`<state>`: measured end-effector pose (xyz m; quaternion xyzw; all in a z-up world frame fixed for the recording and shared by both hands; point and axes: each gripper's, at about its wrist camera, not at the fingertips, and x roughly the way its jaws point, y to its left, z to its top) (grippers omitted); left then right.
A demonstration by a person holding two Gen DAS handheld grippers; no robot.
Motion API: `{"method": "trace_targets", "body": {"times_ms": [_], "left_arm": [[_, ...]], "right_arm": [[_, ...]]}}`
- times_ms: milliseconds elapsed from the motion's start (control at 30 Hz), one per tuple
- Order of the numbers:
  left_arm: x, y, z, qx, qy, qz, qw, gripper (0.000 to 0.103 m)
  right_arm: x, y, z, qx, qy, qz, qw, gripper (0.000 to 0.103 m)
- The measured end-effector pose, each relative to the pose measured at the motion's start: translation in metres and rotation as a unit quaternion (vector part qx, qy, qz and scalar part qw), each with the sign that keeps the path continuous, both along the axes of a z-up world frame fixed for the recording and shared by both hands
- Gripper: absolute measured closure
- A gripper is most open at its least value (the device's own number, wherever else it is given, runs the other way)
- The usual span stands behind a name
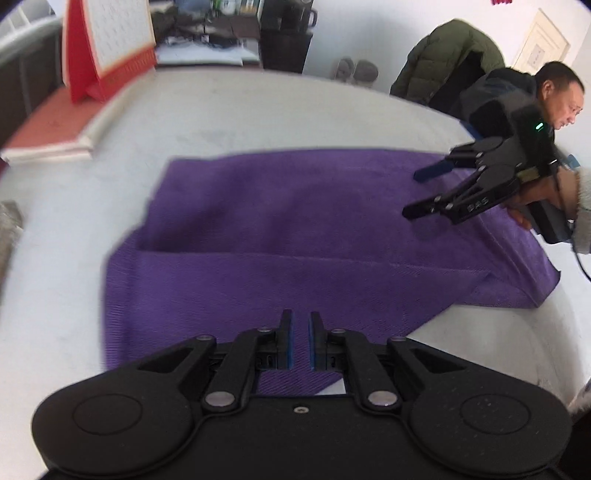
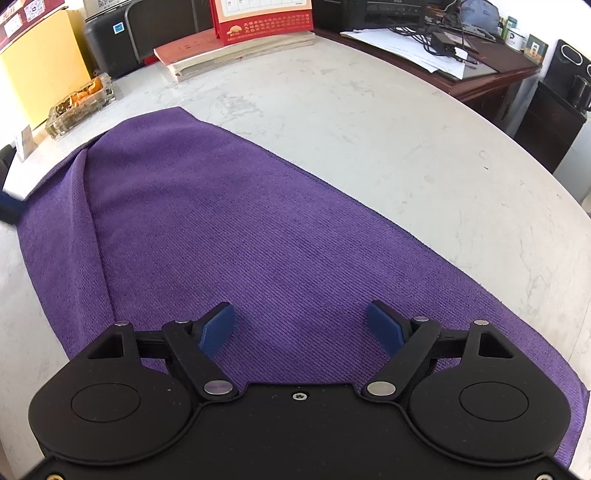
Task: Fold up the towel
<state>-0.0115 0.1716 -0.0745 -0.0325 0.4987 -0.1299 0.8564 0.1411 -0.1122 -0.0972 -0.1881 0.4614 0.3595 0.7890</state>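
Observation:
A purple towel (image 1: 295,236) lies on the white table, with a folded layer over its far part and a fold edge across the middle. It also shows in the right wrist view (image 2: 229,236). My left gripper (image 1: 301,325) hovers over the towel's near edge, its jaws almost together with a narrow gap and nothing between them. My right gripper (image 2: 301,325) is open and empty above the towel's right part. It also shows in the left wrist view (image 1: 415,194), held in a hand at the towel's right side.
A red desk calendar (image 2: 262,18) stands on a stack of books (image 2: 229,51) at the table's far side. A glass ashtray (image 2: 81,103) sits by the towel's far corner. A seated man (image 1: 532,99) is beyond the table. A dark desk (image 2: 461,55) stands past the table edge.

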Motion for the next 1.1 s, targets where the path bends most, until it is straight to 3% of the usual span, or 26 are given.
{"method": "trace_targets", "body": {"times_ms": [100,200,533,600,700,800,900,1000,1100], "left_arm": [[-0.007,0.0,-0.003,0.012,-0.006,-0.004,0.9999,0.097],[-0.015,0.011,-0.001,0.008,0.009,0.004,0.9999,0.097],[-0.053,0.036,0.005,0.051,0.048,-0.005,0.9975,0.097],[-0.058,0.037,0.007,0.063,0.064,0.001,0.996,0.097],[-0.061,0.039,0.018,0.068,0.056,0.021,0.9959,0.097],[-0.057,0.043,0.035,0.028,0.016,0.056,0.9979,0.096],[-0.04,0.04,0.039,0.012,-0.015,0.082,0.9964,0.096],[-0.018,0.034,0.032,-0.01,-0.033,0.095,0.9949,0.096],[-0.001,0.028,0.016,-0.038,-0.03,0.089,0.9949,0.096]], "right_arm": [[0.003,0.0,0.001,-0.004,0.006,0.004,1.0,0.022],[0.004,0.001,0.002,-0.008,0.007,0.01,1.0,0.022],[0.0,0.0,-0.001,-0.002,-0.001,0.009,1.0,0.019],[-0.001,0.0,-0.001,-0.001,-0.002,0.007,1.0,0.018],[-0.001,0.0,-0.002,0.001,-0.003,0.006,1.0,0.018],[-0.001,-0.001,-0.002,0.003,-0.004,0.008,1.0,0.017],[0.001,0.002,-0.001,-0.007,0.001,0.012,1.0,0.017],[0.005,0.01,0.01,-0.021,0.016,0.013,1.0,0.02],[0.002,0.027,0.039,0.011,0.0,0.043,0.999,0.02]]}}
